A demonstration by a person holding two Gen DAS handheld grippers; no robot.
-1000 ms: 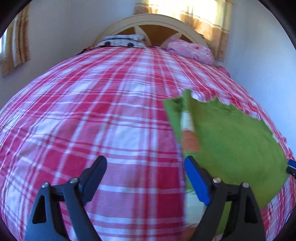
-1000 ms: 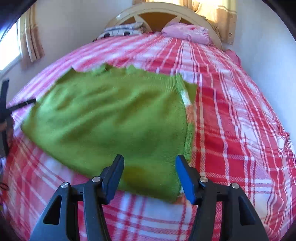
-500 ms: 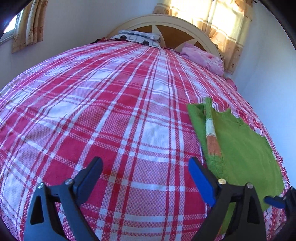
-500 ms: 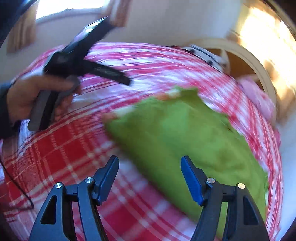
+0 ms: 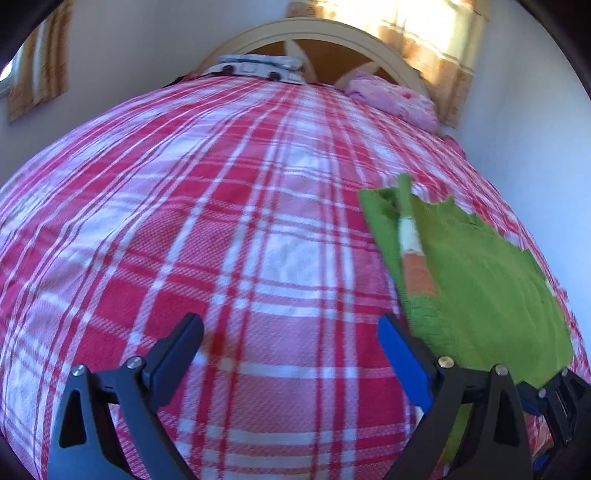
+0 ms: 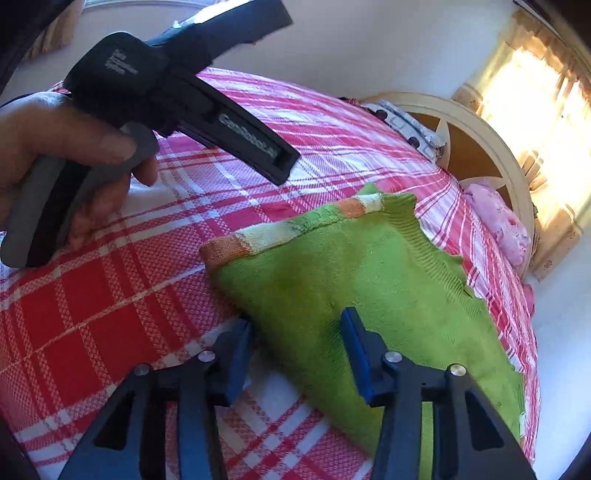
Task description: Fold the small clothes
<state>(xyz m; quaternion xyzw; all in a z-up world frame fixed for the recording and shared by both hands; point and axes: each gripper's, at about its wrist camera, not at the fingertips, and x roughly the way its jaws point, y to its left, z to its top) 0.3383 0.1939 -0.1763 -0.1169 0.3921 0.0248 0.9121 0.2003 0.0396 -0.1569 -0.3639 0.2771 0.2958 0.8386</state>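
A green knitted garment lay folded flat on the red-and-white plaid bedspread, toward the right side of the bed as the left wrist camera saw it. Its folded edge carried a band of orange and white stripes, and a wavy ribbed hem ran along the side nearer the headboard.

The right gripper pointed down at the near corner of the garment. Its fingers were closing, one on the bedspread just beside the cloth and the blue one on top of the green knit, so the garment's edge sat between them; the pads did not yet press it together.

The left gripper hovered over bare bedspread just to the left of the garment, its fingers spread wide with nothing between them. In the right wrist view a person's hand gripped its grey handles.

A pink pillow and a white patterned one rested against the headboard, with sunlit curtains behind.
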